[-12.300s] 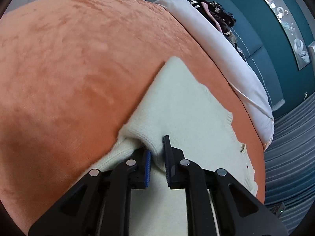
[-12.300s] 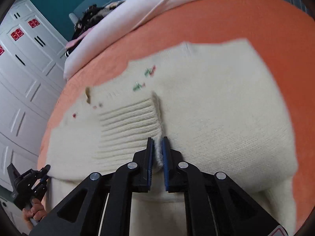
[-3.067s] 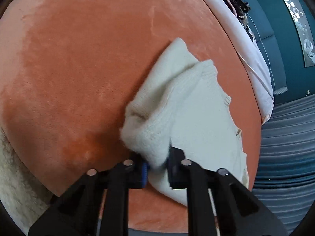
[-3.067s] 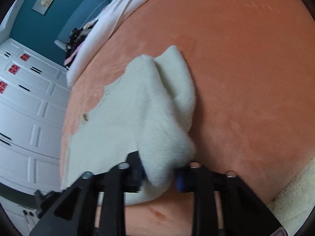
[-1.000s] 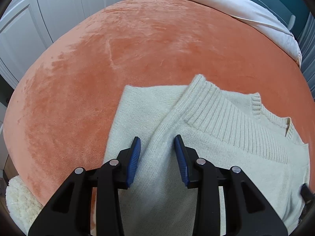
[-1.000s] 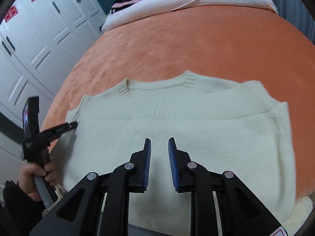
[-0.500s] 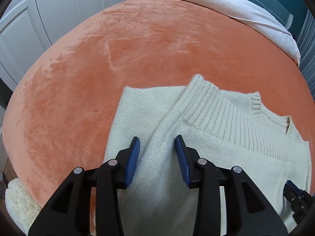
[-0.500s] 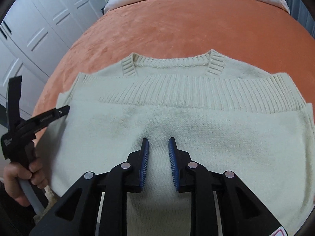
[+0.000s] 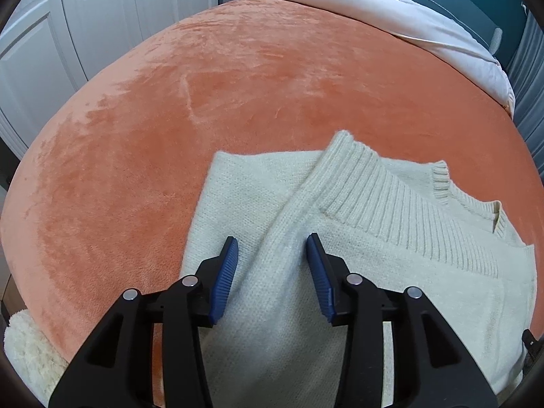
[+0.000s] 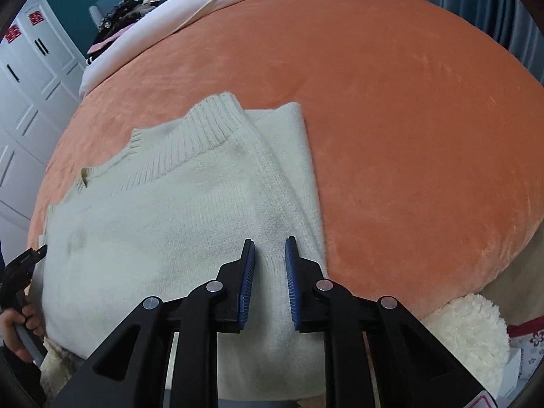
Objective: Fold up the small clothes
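Note:
A cream knit sweater (image 9: 374, 238) lies folded flat on the orange blanket, its ribbed hem band (image 9: 391, 197) on top near the far edge. My left gripper (image 9: 272, 251) is open and empty, hovering over the sweater's left end. In the right wrist view the sweater (image 10: 170, 210) fills the lower left. My right gripper (image 10: 270, 251) is open with a narrower gap, empty, over the sweater's right end by the folded edge (image 10: 306, 170). The left gripper (image 10: 23, 261) shows at that view's left edge in a hand.
The orange blanket (image 9: 238, 85) covers the bed. A white duvet (image 9: 391, 10) with dark clothes (image 10: 119, 17) lies at the far end. White wardrobe doors (image 9: 51, 34) stand to the left. A fluffy cream rug (image 10: 469, 326) lies at the bed's near edge.
My right gripper has swung from the sweater's middle to its right end. My left gripper stays over the left end, open. Earlier both were shut on the sweater and have let go.

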Demonstrator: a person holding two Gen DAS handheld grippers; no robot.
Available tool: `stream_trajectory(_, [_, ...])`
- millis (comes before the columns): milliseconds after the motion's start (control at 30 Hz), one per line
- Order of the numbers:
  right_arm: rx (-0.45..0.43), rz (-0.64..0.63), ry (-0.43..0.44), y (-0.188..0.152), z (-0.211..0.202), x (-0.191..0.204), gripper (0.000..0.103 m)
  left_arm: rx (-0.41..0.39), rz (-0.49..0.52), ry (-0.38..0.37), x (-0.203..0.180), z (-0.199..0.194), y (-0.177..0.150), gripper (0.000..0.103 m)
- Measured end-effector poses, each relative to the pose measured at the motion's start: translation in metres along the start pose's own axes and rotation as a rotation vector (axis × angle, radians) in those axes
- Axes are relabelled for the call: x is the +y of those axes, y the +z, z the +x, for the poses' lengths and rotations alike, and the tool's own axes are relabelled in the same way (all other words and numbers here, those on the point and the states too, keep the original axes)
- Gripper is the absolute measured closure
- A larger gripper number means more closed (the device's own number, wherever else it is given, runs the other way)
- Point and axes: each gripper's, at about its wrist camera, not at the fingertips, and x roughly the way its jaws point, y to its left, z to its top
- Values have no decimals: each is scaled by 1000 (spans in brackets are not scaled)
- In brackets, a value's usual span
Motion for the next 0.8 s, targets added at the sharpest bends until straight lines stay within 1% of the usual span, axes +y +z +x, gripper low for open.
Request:
stream_trajectory(67, [2,-8,-38,6,-5,12,85,14,-14,-5,3,-3,2,62])
stream_trajectory(100, [-10,-9,-26,7,-9,20,76,24,-30,-9,6,-8,3,60])
stream_trajectory(133, [-27,-24,15,10,-17,33,77,31,-51,-15,10,-13,4,55])
stream_trajectory(200, [-40,-71,93,9,-31,66,76,26,-93,-46,18,-26,0,51])
stream_trajectory(233, [-30,-106,136,9,-33,84,77,19,-106,-55,20,-31,-2,48])
stream_trajectory(267, [-14,-149,176,9,-32,106,76,13,-112,-58,21,-35,-3,48])
stream_trajectory(333, [3,-230,217,9,-26,145,77,19,-104,-78,17,-33,1,48])
stream_trajectory(367, [4,-277,218,10,-19,167,77,26,-92,-81,13,-30,7,48])
stream_trajectory(400, [-1,-325,195,12,-12,184,77,31,-82,-84,10,-27,13,48])
stream_trajectory(433, [-11,-352,169,14,-9,192,77,39,-72,-95,6,-21,20,44])
stream_trajectory(467, [-33,-362,139,20,-7,197,74,53,-70,-102,5,-15,26,37])
stream_trajectory(500, [-52,-344,121,28,-6,190,59,72,-81,-108,6,-7,32,35])
stream_trajectory(533, [-73,-300,93,39,-4,178,44,93,-92,-134,6,0,36,34])
stream_trajectory(600, [-108,-221,43,57,-3,142,38,119,-108,-162,8,12,41,34])
stream_trajectory(633, [-120,-189,-2,63,-3,120,35,106,-102,-171,7,14,41,35])
stream_trajectory(667, [-119,-158,-56,70,1,99,33,92,-86,-172,5,15,40,41])
stream_trajectory(700, [-110,-127,-93,75,7,83,30,79,-59,-168,1,16,38,52])
stream_trajectory(733, [-94,-97,-117,78,14,68,30,73,-47,-174,-2,16,36,73])
stream_trajectory(767, [-62,-66,-124,80,25,54,31,69,-55,-191,-2,16,35,89])
stream_trajectory(800, [-18,-44,-104,80,36,46,54,67,-79,-211,-2,14,34,94])
